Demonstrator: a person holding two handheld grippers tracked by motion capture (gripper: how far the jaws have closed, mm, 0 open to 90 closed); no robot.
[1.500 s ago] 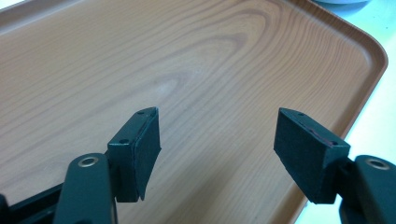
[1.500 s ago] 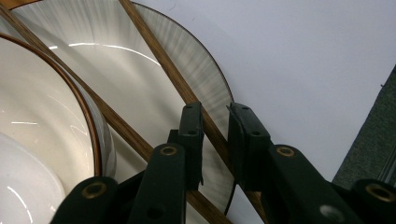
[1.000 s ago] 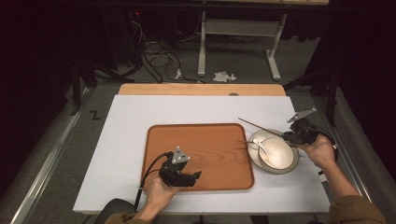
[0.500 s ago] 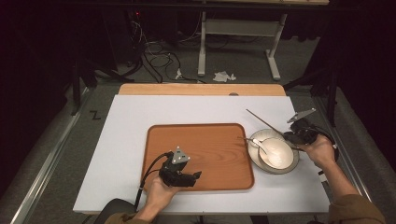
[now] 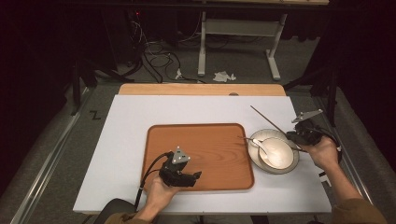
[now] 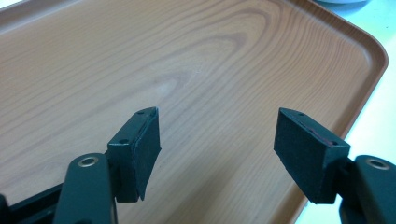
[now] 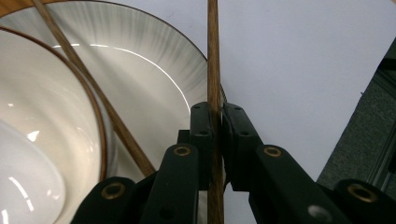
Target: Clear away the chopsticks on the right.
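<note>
My right gripper (image 5: 293,136) is at the right edge of the table, shut on a thin wooden chopstick (image 5: 268,120) that slants away up and to the left. In the right gripper view the chopstick (image 7: 214,70) runs straight out between the pressed pads of that gripper (image 7: 215,111). A second chopstick (image 7: 88,88) lies across the white plate (image 7: 154,60), against the bowl (image 7: 46,135). The bowl (image 5: 279,153) holds a white spoon (image 5: 261,147). My left gripper (image 5: 196,176) hovers open over the near edge of the wooden tray (image 5: 205,140), and nothing is between its pads (image 6: 144,140).
The white table top (image 5: 130,140) has bare room left of the tray and behind it. A wooden board (image 5: 201,89) edges the far side. Cables and a desk frame stand on the floor beyond.
The chopstick's far end has swung up and toward the right with the right gripper holding it. The left gripper has stayed where it was.
</note>
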